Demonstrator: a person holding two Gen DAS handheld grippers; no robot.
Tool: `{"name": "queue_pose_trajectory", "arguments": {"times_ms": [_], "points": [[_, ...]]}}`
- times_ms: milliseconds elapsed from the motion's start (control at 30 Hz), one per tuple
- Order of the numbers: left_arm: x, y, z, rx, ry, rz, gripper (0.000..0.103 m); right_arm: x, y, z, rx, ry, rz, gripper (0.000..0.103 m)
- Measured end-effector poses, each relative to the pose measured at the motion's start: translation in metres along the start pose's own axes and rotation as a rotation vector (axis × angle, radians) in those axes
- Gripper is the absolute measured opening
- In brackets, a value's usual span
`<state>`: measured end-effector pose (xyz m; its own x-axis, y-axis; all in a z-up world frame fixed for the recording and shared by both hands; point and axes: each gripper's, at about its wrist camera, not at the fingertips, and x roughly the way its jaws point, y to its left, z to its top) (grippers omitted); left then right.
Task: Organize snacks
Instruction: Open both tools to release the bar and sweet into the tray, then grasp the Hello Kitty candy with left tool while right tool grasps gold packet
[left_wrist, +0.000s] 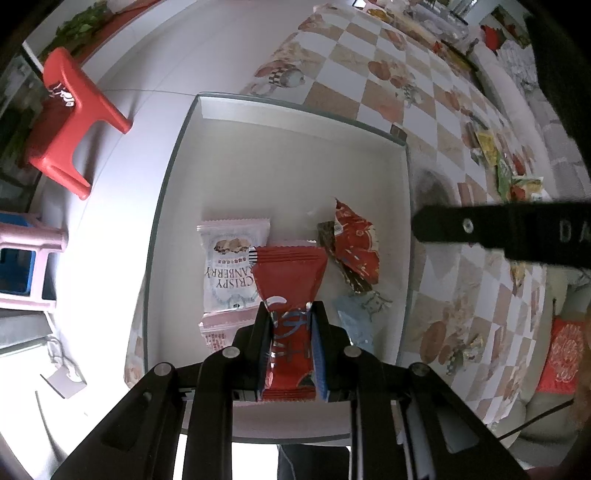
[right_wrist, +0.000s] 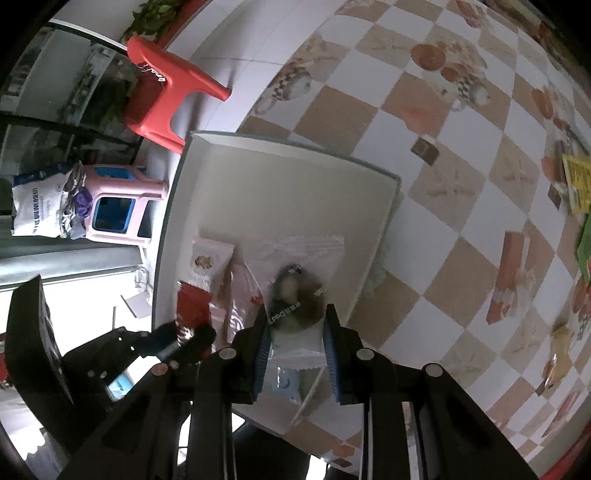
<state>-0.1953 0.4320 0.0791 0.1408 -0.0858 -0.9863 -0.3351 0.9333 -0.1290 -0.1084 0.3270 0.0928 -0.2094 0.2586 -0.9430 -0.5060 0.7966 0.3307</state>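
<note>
My left gripper (left_wrist: 290, 314) is shut on a red snack packet (left_wrist: 290, 280) and holds it over the white box (left_wrist: 295, 147). In the box lie a pink Crispy Cranberry packet (left_wrist: 229, 269), a red and gold packet (left_wrist: 356, 247) and a pale blue packet (left_wrist: 356, 325). My right gripper (right_wrist: 297, 317) is shut on a clear packet with a dark round snack (right_wrist: 295, 295), over the same white box (right_wrist: 288, 177). The left gripper (right_wrist: 184, 339) with its red packet (right_wrist: 192, 302) shows at the left of the right wrist view.
The box sits at the edge of a table with a checkered cloth (left_wrist: 424, 92). Several loose snacks (left_wrist: 491, 155) lie on the cloth at the right; a yellow packet (right_wrist: 578, 181) too. A red stool (left_wrist: 70, 122) and a pink stool (left_wrist: 29, 262) stand on the floor.
</note>
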Motion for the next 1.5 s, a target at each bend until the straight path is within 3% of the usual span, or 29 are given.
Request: {"name": "queue_pose_trajectory", "arguments": {"times_ms": [33, 67, 133, 167, 200, 400, 467, 733, 933, 1100, 1267, 1400, 1500], "points": [[0.001, -0.001, 0.0, 0.008, 0.006, 0.007, 0.038, 0.0, 0.002, 0.002, -0.005, -0.001, 0.001, 0.028], [0.002, -0.004, 0.0, 0.02, 0.007, 0.019, 0.057, 0.0, 0.004, 0.004, -0.014, 0.004, 0.0, 0.028], [0.0, -0.007, -0.003, 0.036, -0.006, 0.038, 0.078, 0.002, 0.008, 0.005, -0.024, 0.013, -0.006, 0.041], [-0.001, -0.009, -0.004, 0.046, -0.014, 0.049, 0.08, 0.001, 0.007, 0.005, -0.025, 0.014, -0.009, 0.076], [-0.001, -0.01, -0.005, 0.054, -0.018, 0.06, 0.08, 0.001, 0.006, 0.003, -0.024, 0.012, -0.012, 0.102], [0.014, -0.009, -0.005, 0.045, 0.021, 0.09, 0.088, 0.002, -0.024, -0.015, 0.035, 0.047, -0.035, 0.102], [0.015, -0.01, -0.005, 0.043, 0.019, 0.12, 0.103, 0.001, -0.04, -0.023, 0.068, 0.051, -0.045, 0.102], [0.013, -0.027, -0.007, 0.056, 0.038, 0.105, 0.103, -0.006, -0.134, -0.075, 0.274, 0.059, -0.079, 0.102], [0.018, -0.057, -0.012, 0.153, 0.058, 0.113, 0.103, 0.003, -0.182, -0.129, 0.327, 0.113, -0.166, 0.102], [0.021, -0.08, -0.015, 0.22, 0.072, 0.107, 0.103, 0.024, -0.188, -0.167, 0.288, 0.196, -0.188, 0.102], [0.022, -0.093, -0.019, 0.265, 0.089, 0.117, 0.103, 0.059, -0.172, -0.187, 0.268, 0.311, -0.084, 0.102], [0.02, -0.096, -0.024, 0.289, 0.099, 0.131, 0.103, 0.087, -0.145, -0.185, 0.101, 0.397, -0.328, 0.102], [0.017, -0.096, -0.026, 0.293, 0.103, 0.147, 0.103, 0.082, -0.149, -0.163, 0.133, 0.35, -0.365, 0.102]]}}
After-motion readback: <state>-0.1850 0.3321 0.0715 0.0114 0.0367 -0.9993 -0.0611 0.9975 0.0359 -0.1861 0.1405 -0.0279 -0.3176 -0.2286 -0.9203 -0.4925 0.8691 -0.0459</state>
